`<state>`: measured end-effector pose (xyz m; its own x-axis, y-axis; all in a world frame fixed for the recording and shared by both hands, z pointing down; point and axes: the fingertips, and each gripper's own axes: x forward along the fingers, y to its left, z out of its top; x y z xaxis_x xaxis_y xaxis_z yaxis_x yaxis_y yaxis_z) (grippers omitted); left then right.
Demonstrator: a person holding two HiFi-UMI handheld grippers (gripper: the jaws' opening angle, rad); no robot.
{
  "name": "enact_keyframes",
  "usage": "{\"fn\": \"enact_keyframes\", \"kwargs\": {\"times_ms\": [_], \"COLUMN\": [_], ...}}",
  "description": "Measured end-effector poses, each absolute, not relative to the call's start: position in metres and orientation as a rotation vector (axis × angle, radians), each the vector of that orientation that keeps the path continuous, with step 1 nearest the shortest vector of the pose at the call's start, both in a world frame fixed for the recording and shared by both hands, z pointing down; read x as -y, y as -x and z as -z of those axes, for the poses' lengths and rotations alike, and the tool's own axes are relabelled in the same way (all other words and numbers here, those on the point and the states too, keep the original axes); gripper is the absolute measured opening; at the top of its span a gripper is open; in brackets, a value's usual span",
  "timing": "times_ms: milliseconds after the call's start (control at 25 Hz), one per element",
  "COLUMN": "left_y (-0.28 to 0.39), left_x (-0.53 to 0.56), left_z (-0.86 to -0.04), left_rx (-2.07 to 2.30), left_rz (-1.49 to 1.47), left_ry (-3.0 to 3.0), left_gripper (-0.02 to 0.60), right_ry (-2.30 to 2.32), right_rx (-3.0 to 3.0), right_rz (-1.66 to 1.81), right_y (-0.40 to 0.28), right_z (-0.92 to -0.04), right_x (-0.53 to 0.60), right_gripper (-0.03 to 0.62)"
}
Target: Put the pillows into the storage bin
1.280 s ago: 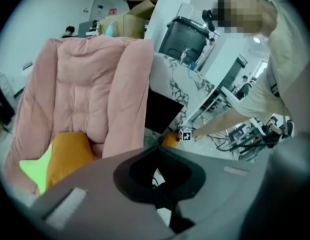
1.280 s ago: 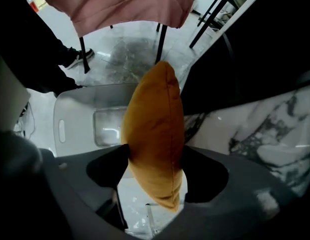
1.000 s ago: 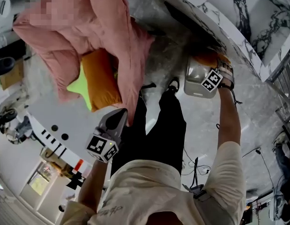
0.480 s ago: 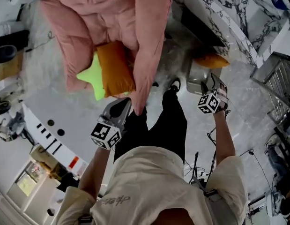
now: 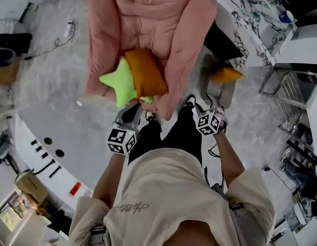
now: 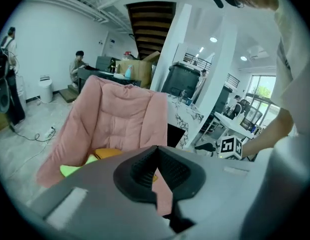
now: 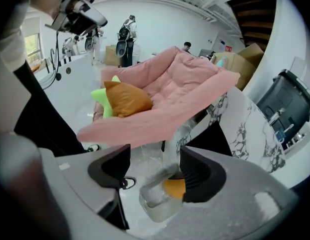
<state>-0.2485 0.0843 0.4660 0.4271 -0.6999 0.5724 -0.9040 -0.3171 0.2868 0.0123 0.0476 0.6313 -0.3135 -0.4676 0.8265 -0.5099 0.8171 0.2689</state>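
Barely legible — shirt print [image 5: 130,207]; marker cube [image 5: 121,139] on left gripper [image 5: 133,111].

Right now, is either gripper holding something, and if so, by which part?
Nothing is held. The right gripper is open, and only the bin shows beyond its jaws. The left gripper is shut on nothing.

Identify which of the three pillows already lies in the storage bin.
The orange pillow in the clear bin; the second orange pillow and the green star pillow lie on the pink chair.
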Motion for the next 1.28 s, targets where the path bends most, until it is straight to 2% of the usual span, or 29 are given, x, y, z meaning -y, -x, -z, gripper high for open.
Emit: {"fn": "enact_keyframes", "kwargs": {"times_ms": [320,640,1120,1280], "left_y": [0.337,0.378,0.394,0.386], "left_x": [-0.115,-0.154,-0.192,-0.194], "left_z": [-0.445,-0.444,-0.469,-0.472], "left_rx": [1.444,1.422,1.440,1.427], "left_rz": [-0.300,-0.261,-0.303,-0.296], "left_ry": [-2.145,-2.155,-2.046,-2.016], "left_gripper": [0.019,0.019,0.019,0.019], "right_ry": [-0.873,-0.866,-0.615,-0.577], "right_rx": [1.955,1.939,1.947,1.912], "right_rz": [-0.051,0.004,0.087,0.113], "right_y": [0.074,0.127,0.197,0.208], "right_z": [-0.565,-0.541,-0.606,-0.641], "right_x": [-0.090,-0.118,-0.121,-0.105], "right_gripper": [0.310,0.310,0.322,0.366]}}
